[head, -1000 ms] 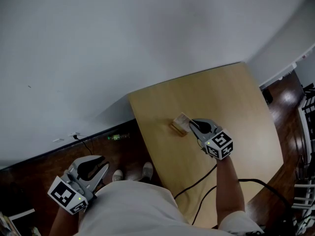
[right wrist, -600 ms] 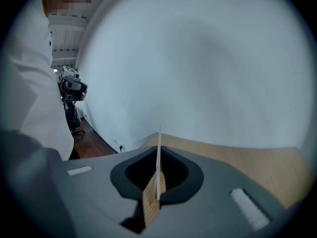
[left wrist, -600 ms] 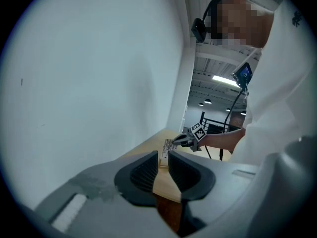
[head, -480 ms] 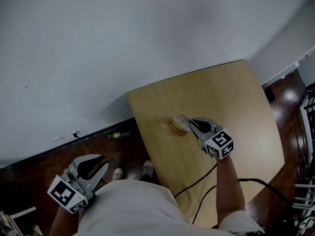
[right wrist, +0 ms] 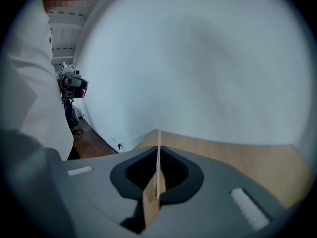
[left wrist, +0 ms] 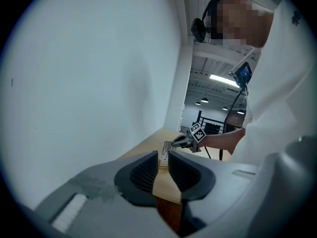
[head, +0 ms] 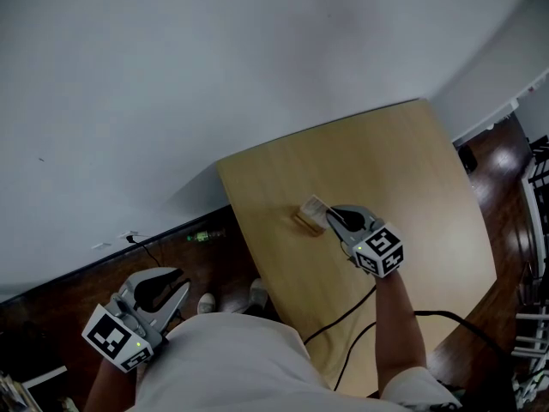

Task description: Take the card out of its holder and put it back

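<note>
A white card [head: 316, 205] stands upright at a small wooden holder [head: 306, 222] on the light wooden table [head: 403, 170]. My right gripper [head: 331, 215] is shut on the card's near edge. In the right gripper view the card [right wrist: 158, 162] shows edge-on between the jaws, with the holder [right wrist: 150, 206] right under it. Whether the card sits in the slot I cannot tell. My left gripper [head: 178, 283] hangs off the table's left side, above the dark floor. Its jaws stand a narrow gap apart with nothing between them [left wrist: 163, 155]. Through that gap the card [left wrist: 166, 147] shows far off.
A pale wall [head: 214, 67] runs along the table's far side. Black cables [head: 343, 316] trail over the table's near edge by the person's right arm. A socket and cable [head: 129, 236] sit at the wall's foot. Dark railings [head: 536, 187] stand at the right.
The head camera has shifted a little. The right gripper stays shut on the card at the holder, and the left gripper hangs where it was.
</note>
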The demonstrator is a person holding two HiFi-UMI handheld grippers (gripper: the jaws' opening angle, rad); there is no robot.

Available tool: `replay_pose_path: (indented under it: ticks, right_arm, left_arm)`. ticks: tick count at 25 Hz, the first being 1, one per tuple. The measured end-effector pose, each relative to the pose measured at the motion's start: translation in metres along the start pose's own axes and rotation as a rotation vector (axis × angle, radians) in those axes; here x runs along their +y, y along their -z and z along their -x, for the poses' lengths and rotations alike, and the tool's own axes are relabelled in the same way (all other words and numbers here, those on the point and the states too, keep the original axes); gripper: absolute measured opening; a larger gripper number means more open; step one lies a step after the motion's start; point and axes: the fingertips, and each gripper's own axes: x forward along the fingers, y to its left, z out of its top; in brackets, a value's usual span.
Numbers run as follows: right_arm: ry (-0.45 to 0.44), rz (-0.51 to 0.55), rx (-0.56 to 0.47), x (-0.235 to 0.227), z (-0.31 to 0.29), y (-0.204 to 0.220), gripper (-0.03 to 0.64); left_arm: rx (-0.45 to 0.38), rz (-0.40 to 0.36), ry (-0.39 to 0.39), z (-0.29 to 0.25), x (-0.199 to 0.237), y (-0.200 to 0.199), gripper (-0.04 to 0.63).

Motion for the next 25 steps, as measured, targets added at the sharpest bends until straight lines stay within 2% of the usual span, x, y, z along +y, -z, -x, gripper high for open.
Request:
replay_pose_path:
  ticks: [17, 25]
  right_arm:
    - [-0.049, -0.052, 0.031, -0.005, -0.024, 0.037, 0.021]
    - [-0.037, -0.068, 0.020, -0.010, -0.021, 0.039, 0.023]
  left_arm:
    - [0.014, 0.018, -0.029, 0.007, 0.008, 0.005, 0.072]
    - [0.014, 0.015, -0.018, 0.006, 0.009, 0.004, 0.072]
